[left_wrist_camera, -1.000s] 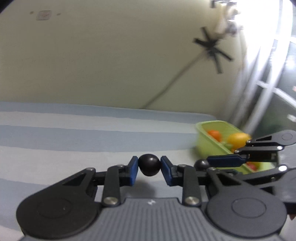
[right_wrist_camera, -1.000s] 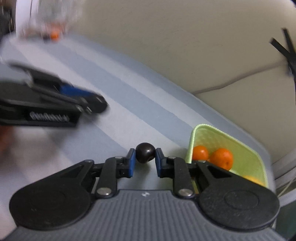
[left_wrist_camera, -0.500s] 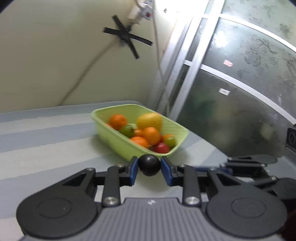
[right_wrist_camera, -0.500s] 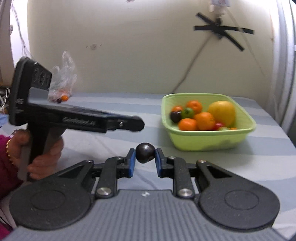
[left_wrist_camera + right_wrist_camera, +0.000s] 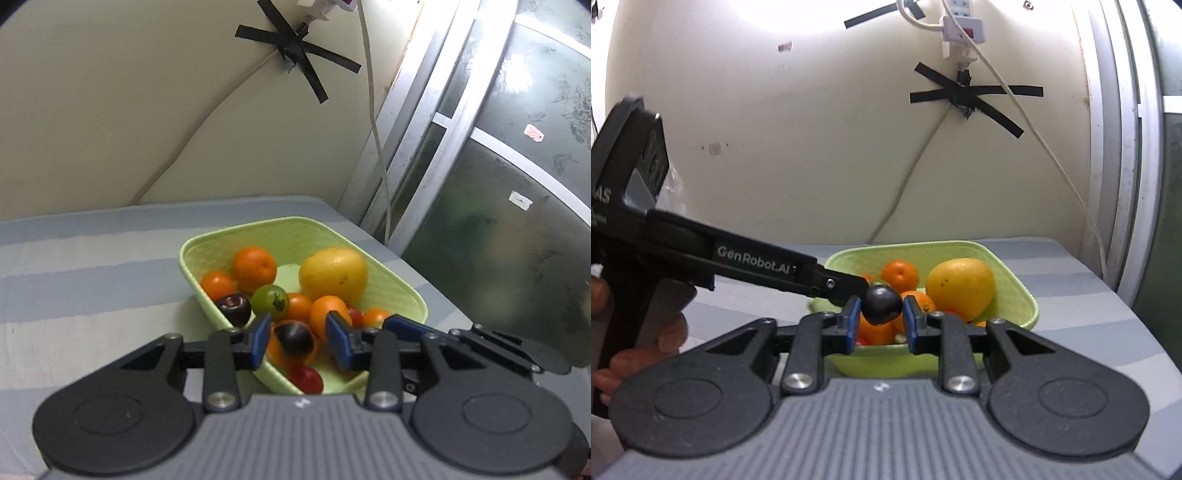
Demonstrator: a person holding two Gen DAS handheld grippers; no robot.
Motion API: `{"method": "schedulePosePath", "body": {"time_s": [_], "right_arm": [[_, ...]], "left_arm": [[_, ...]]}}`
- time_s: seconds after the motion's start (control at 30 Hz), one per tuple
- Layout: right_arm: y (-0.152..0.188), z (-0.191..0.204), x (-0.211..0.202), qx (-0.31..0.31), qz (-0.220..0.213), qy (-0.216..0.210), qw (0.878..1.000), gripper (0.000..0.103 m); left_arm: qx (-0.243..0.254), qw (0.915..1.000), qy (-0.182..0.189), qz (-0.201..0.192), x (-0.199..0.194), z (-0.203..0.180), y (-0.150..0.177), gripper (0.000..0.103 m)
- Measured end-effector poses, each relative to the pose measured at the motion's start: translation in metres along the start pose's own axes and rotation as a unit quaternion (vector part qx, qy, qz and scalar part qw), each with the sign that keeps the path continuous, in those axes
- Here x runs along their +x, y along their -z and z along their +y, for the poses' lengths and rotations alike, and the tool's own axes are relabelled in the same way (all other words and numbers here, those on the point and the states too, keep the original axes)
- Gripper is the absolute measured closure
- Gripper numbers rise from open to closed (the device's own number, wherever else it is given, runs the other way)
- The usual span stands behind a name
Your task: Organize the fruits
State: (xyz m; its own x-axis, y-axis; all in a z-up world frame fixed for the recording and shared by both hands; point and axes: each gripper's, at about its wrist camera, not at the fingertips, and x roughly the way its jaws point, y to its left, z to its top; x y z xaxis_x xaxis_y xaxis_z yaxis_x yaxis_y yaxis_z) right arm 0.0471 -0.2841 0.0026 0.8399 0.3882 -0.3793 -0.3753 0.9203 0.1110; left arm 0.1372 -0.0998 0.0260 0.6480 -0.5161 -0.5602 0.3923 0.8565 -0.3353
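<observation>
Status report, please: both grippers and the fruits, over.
Left gripper just opening, dark round plum loose between jaws, over light green plastic basket. Right gripper just opening, second dark plum between jaws, contact unclear. Grippers close together.

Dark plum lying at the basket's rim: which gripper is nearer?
Left. Left gripper hovers just beside the plum; right gripper is across the basket. Both jaws have just been opening, each with a dark fruit between.

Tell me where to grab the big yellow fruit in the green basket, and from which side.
Grip the yellow fruit across its broad middle, coming straight down from above. It lies on top of the pile with its upper side bare. The basket wall is close on one side and oranges crowd the other, so a sideways approach probably has little room.
</observation>
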Motion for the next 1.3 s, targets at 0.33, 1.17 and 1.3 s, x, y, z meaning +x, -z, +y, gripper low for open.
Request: {"method": "schedulePosePath", "body": {"time_s": [0.33,1.17,1.3], "right_arm": [[-0.007,-0.025,-0.059,0.099,-0.081,0.022,0.992,0.070],[0.074,0.053,-0.176,0.211,-0.015,0.005,0.977,0.026],[0.071,0.064,-0.190,0.203,-0.029,0.000,0.979,0.023]], "left_arm": [[-0.023,0.9957,0.000,-0.090,-0.080,-0.019,-0.011,0.059],[0.002,0.9630,-0.242,-0.119,-0.190,-0.078,0.140,0.000],[0.015,0.9568,-0.257,-0.135,-0.204,-0.090,0.142,0.000]]}}
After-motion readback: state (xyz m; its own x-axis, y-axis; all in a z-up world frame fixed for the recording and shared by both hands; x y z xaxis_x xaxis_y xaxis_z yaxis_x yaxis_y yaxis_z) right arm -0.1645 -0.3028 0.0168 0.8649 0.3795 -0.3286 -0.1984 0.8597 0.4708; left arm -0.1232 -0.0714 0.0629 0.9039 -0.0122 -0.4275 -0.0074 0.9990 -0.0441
